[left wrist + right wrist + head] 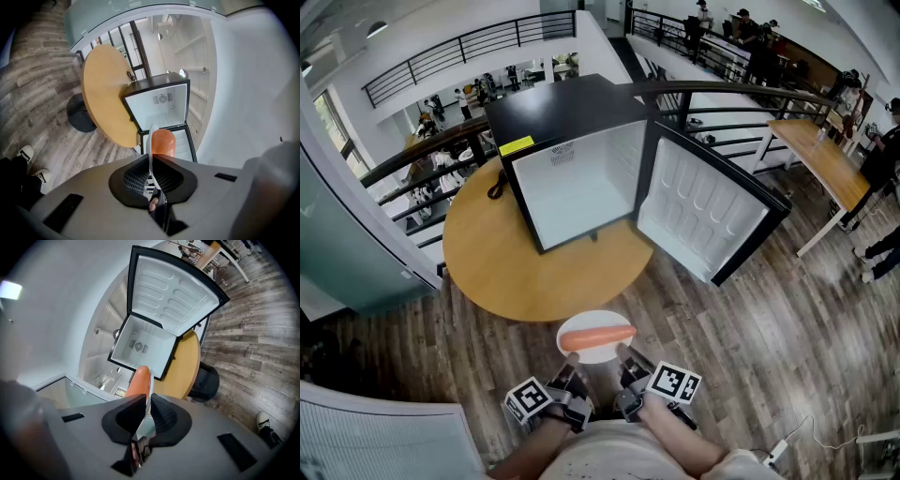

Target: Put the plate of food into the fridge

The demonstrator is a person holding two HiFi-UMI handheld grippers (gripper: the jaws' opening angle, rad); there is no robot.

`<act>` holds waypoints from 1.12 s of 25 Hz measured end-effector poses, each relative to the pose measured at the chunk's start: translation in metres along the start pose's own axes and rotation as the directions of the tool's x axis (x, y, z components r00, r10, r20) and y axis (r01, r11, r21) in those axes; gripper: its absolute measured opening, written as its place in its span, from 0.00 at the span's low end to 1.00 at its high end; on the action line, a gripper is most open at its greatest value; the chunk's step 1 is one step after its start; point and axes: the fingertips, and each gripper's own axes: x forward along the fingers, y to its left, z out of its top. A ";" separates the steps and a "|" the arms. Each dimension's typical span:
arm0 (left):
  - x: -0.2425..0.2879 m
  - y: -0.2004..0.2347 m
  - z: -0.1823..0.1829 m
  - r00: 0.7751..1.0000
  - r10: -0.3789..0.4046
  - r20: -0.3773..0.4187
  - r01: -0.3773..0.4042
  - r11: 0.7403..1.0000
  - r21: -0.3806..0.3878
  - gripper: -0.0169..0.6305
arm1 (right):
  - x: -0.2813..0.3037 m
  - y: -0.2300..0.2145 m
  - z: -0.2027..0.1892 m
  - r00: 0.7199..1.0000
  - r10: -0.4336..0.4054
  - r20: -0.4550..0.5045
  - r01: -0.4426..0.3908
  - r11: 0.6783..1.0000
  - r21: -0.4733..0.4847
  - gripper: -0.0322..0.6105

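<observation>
the white plate (596, 319) hangs in the air over the wood-plank floor (750, 319), just short of the near edge of the round table (487, 253) and not yet at the fridge (581, 187). both tools carry it. the left gripper (570, 375) has its jaws drawn narrow and pinched on the near rim at one side, and the right gripper (626, 364) is clamped the same way on the rim just beside it. two grips set side by side probably keep the thin, smooth disc level, so that the sausage (596, 337) lying crosswise on it does not roll off. the sausage is a plump, glossy orange cylinder with rounded ends. the plate looks hard and slick, and seen edge-on from either gripper it is a slim pale sliver between ribbed black pads, whose texture likely helps against slipping. the fridge is a small black box standing on the tan, matte table top. its door (703, 211) is swung fully open to the right, which leaves a clear way straight in. the inside is plain white with smooth walls and appears empty, and the door liner is moulded into rounded ribs. the plate is held low and pointed at that opening, seemingly ready to go forward.
</observation>
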 end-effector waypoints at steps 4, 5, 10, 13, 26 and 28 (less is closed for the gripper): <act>0.002 -0.005 0.001 0.999 -0.039 0.000 0.039 0.999 0.004 0.09 | 0.000 0.001 -0.001 1.000 -0.001 -0.001 0.001 1.000 -0.001 0.13; 0.002 -0.005 0.001 0.999 -0.039 0.001 0.039 0.999 0.004 0.09 | 0.000 0.001 -0.001 1.000 0.000 0.000 0.000 1.000 -0.002 0.13; -0.002 0.000 0.001 1.000 -0.012 -0.001 0.012 1.000 0.003 0.09 | 0.000 0.001 -0.003 1.000 0.000 -0.001 0.000 1.000 -0.001 0.13; -0.004 0.001 0.001 1.000 -0.013 -0.001 0.013 1.000 0.001 0.09 | 0.000 0.002 -0.005 1.000 -0.001 -0.004 0.001 1.000 0.002 0.13; -0.006 0.006 0.008 1.000 -0.017 -0.012 0.017 1.000 -0.010 0.09 | 0.006 0.002 -0.011 1.000 -0.009 -0.004 0.009 1.000 0.004 0.13; -0.007 0.007 0.011 1.000 -0.015 -0.016 0.015 1.000 -0.009 0.09 | 0.009 0.004 -0.013 1.000 -0.009 0.000 0.009 1.000 0.002 0.13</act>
